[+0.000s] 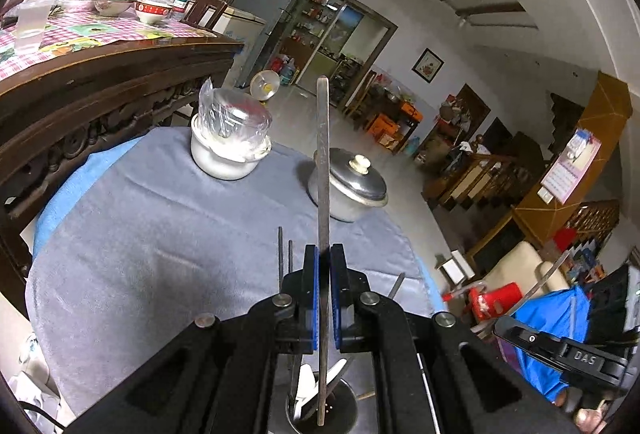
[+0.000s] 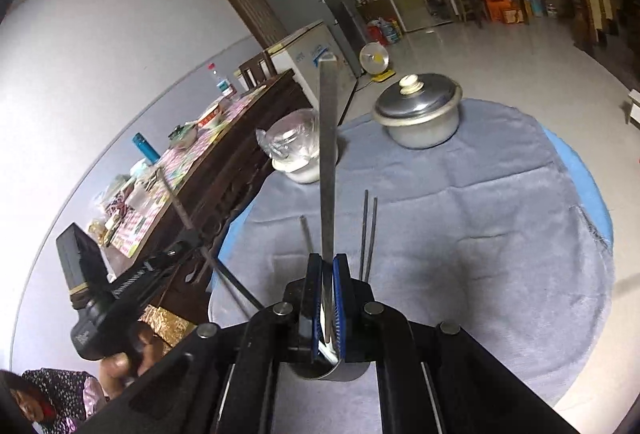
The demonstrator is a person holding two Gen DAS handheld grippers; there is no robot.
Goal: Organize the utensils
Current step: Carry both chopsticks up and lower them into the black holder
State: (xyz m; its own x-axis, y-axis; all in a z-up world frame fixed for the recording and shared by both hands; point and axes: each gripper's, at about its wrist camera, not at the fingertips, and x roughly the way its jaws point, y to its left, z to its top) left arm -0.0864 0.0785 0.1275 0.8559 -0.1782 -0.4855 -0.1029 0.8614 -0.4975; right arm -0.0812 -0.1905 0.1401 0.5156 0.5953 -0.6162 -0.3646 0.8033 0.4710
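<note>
My left gripper [image 1: 324,258] is shut on a long flat metal utensil handle [image 1: 323,161] that stands upright; its lower end reaches the mouth of a dark round utensil holder [image 1: 348,408] holding a white spoon. My right gripper [image 2: 328,266] is shut on a similar metal handle [image 2: 327,153] above the same holder [image 2: 340,374]. Thin dark chopsticks [image 2: 368,234] rise from the holder beside the fingers. Each gripper shows in the other's view: the right gripper [image 1: 500,324] low right, the left gripper [image 2: 190,240] at left in a person's hand [image 2: 120,366].
A lidded metal pot [image 2: 416,113] and a white bowl under clear plastic [image 2: 296,149] stand at the far side of the round table's grey cloth [image 2: 480,234]. A dark carved wooden table [image 1: 100,81] with dishes stands close on the left. Tiled floor lies beyond.
</note>
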